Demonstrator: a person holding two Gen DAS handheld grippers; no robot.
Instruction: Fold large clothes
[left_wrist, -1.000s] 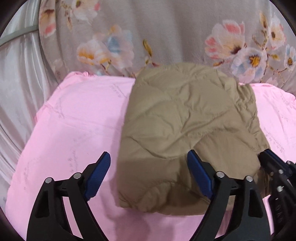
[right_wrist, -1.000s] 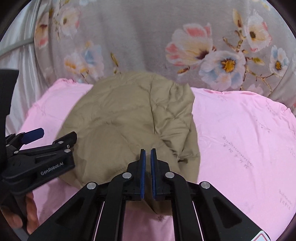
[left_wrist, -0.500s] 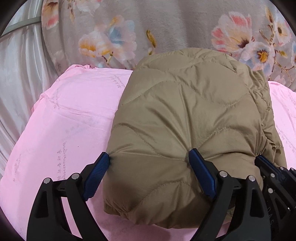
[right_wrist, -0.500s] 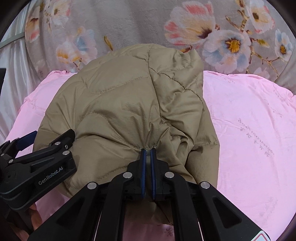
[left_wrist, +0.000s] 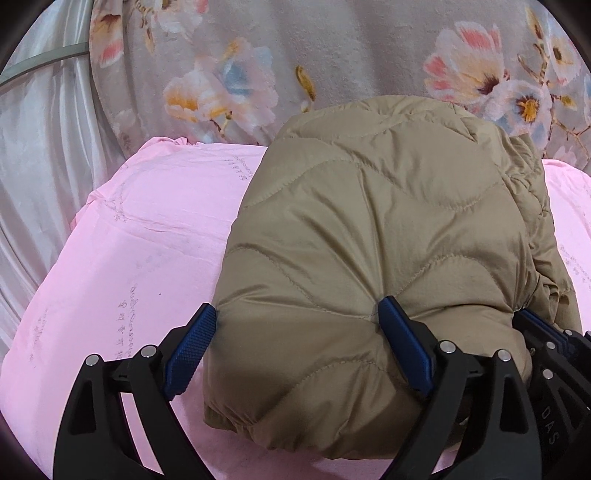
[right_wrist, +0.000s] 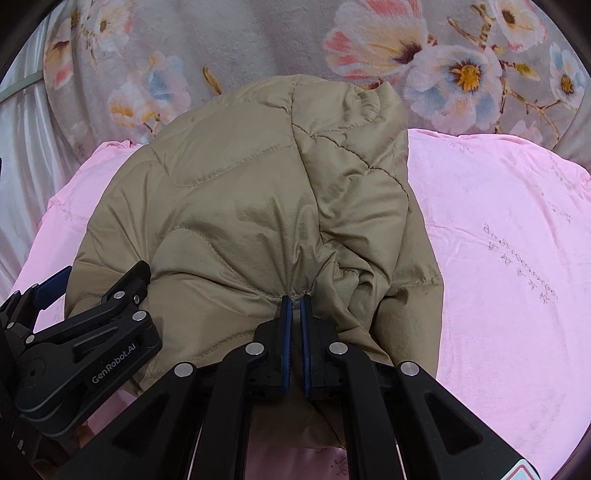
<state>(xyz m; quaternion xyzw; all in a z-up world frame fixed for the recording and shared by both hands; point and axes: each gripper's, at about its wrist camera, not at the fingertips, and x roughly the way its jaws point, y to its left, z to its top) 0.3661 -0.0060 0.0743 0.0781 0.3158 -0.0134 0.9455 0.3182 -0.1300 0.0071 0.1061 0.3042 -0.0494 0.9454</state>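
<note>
The jacket (left_wrist: 376, 258), tan and quilted, lies in a folded bundle on the pink sheet (left_wrist: 140, 266), its far end reaching the grey floral blanket (left_wrist: 280, 55) behind.

The left gripper (left_wrist: 299, 332) points forward over the near edge of the jacket with its jaws spread wide. The left blue pad (left_wrist: 190, 345) sits just at the jacket's left side, and the right pad (left_wrist: 404, 343) presses on top of the quilted fabric, so a broad hump of jacket bulges between them (the pads touch cloth but nothing is pinched). From the right wrist view the same tool (right_wrist: 85, 332) comes in low from the left, tilted, its tip against the jacket's left flank.

The right gripper (right_wrist: 295, 306) is level and aimed straight ahead, its jaws clamped nearly together on a gathered pucker of the jacket (right_wrist: 258, 206) at the near edge; creases radiate from the pinch. In the left wrist view its tips (left_wrist: 539, 328) show at the jacket's right side, close beside the left tool.

A pale curtain (left_wrist: 44, 155) hangs at the left.
</note>
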